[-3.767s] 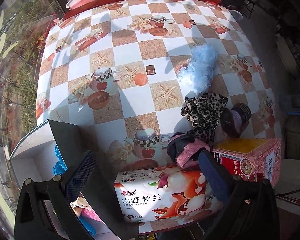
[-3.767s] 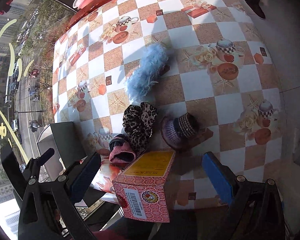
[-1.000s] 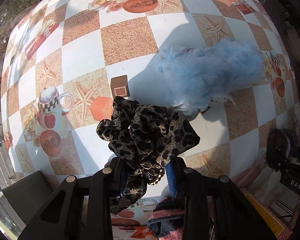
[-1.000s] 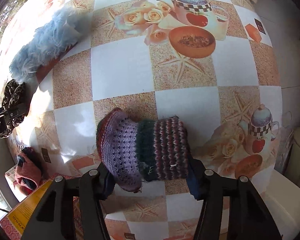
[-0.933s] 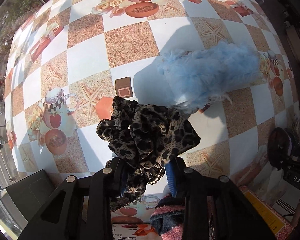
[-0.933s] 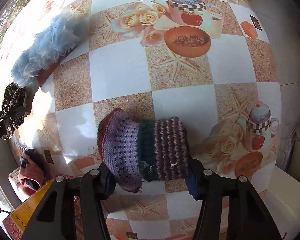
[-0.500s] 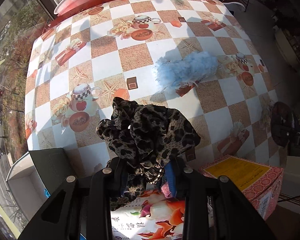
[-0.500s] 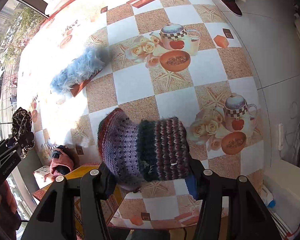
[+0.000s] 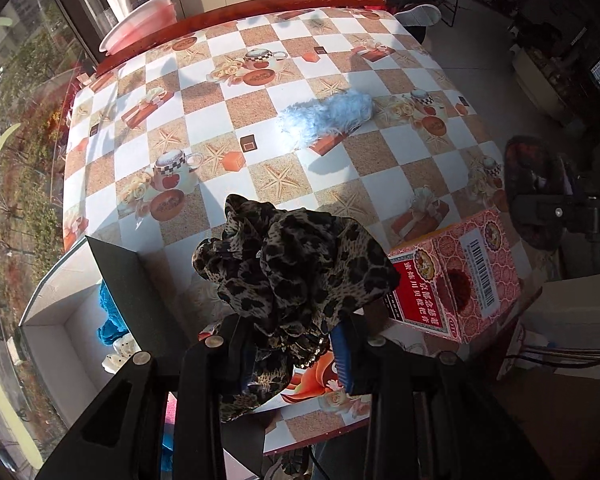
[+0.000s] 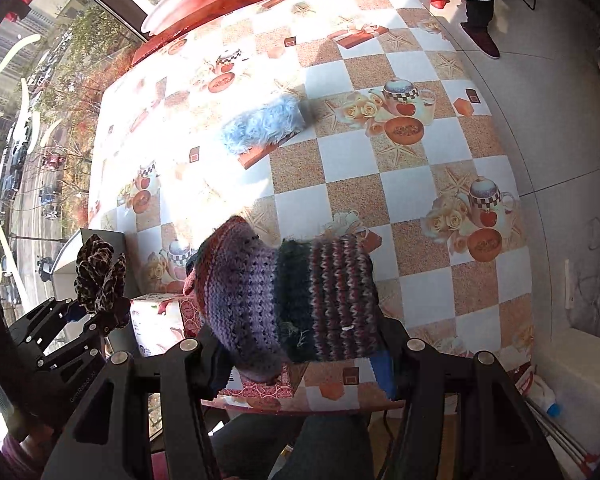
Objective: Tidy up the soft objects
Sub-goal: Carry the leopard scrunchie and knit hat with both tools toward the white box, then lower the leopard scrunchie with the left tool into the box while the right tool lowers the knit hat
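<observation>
Leopard-print fabric, a scrunchie, bulges up between the fingers of the left gripper, which are clamped on its lower folds; it is clear of the table, in the air over the near edge. In the right wrist view the same scrunchie shows small at the left, in front of the white box. The right gripper is clamped on a knitted piece, purple at one end and striped dark red and green at the other, also off the table. On the checked tablecloth a fluffy blue piece lies well apart from both grippers, near the middle. A pink carton stands at the near right corner, and a tissue pack lies beside it at the table edge. The white box sits just off the table's left side with its dark flap raised; something blue lies inside it. A pink lidded tub stands at the far edge.
</observation>
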